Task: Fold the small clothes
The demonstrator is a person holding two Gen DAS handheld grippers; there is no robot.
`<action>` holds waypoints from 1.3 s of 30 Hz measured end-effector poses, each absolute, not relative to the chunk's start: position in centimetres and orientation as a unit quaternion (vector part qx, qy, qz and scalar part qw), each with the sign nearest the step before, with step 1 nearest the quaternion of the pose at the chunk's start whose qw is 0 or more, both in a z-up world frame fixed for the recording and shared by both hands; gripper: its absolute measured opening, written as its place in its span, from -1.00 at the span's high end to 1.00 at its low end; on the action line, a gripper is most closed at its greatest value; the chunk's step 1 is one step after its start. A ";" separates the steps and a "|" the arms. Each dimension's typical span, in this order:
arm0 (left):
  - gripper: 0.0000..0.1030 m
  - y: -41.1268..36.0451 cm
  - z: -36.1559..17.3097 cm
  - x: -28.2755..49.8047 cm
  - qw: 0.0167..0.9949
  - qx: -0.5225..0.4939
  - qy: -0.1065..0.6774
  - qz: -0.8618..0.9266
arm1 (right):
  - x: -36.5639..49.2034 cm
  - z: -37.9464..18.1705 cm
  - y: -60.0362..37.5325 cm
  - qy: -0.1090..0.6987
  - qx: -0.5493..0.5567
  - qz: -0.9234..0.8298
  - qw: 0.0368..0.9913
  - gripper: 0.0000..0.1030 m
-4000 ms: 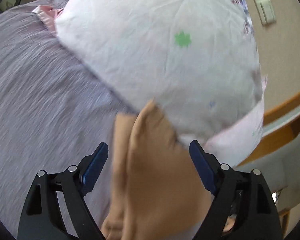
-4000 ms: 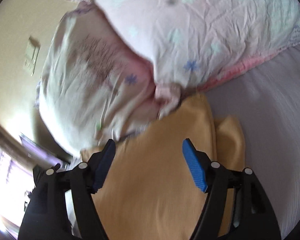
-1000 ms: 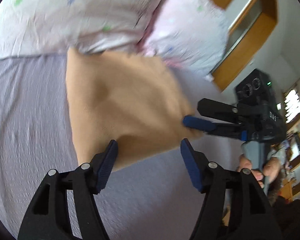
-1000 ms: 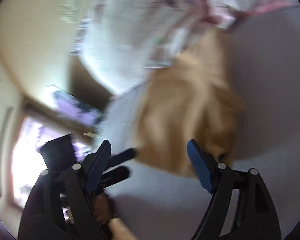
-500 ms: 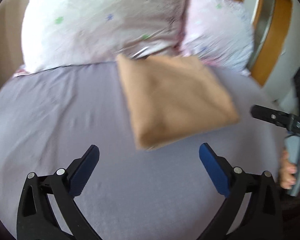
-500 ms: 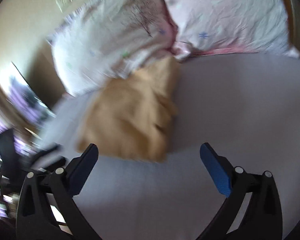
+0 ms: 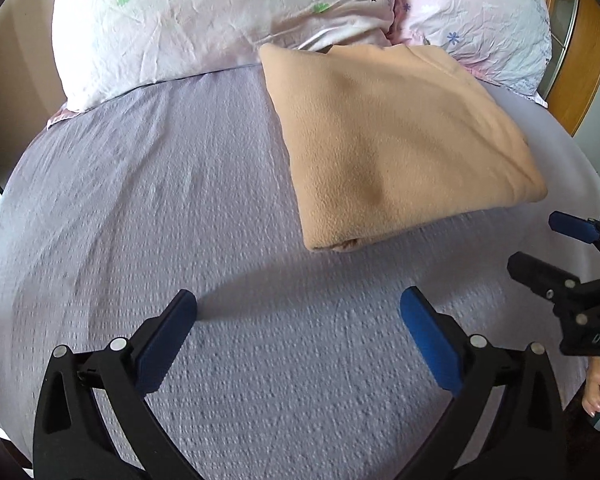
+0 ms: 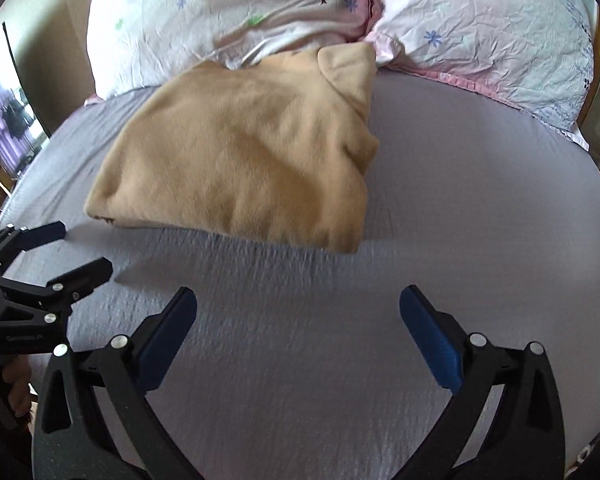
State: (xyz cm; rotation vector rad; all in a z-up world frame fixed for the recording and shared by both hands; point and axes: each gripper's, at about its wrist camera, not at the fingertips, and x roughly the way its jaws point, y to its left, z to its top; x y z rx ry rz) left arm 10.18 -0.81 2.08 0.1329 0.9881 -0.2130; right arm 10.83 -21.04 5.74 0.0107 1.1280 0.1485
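A tan fleece garment (image 7: 396, 136) lies folded into a thick rectangle on the lilac bed sheet (image 7: 180, 208), its far edge against the pillows. It also shows in the right wrist view (image 8: 244, 152). My left gripper (image 7: 298, 316) is open and empty, held over bare sheet short of the garment's near edge. My right gripper (image 8: 298, 316) is open and empty, also short of the garment. Each gripper shows in the other's view: the right one at the right edge (image 7: 540, 248), the left one at the left edge (image 8: 76, 248).
Two white and pink flowered pillows (image 7: 204, 12) (image 7: 480, 20) lie along the head of the bed. A wooden frame (image 7: 580, 60) stands at the right. A window with purple curtains (image 8: 0, 120) is at the left beyond the bed edge.
Both grippers have drawn back from the garment toward the foot of the bed and opened wider. The folded garment stays on the sheet by the pillows.
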 end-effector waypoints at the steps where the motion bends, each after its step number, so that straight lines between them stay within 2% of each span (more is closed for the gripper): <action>1: -0.97 -0.9 2.1 10.1 0.873 0.066 0.473 -0.101 | 10.7 5.6 -20.8 0.534 -0.006 0.063 0.843 -0.96; 39: -0.97 -1.0 2.2 10.0 0.877 0.070 0.464 -0.100 | 10.3 5.5 -20.8 0.530 -0.014 0.052 0.846 -0.96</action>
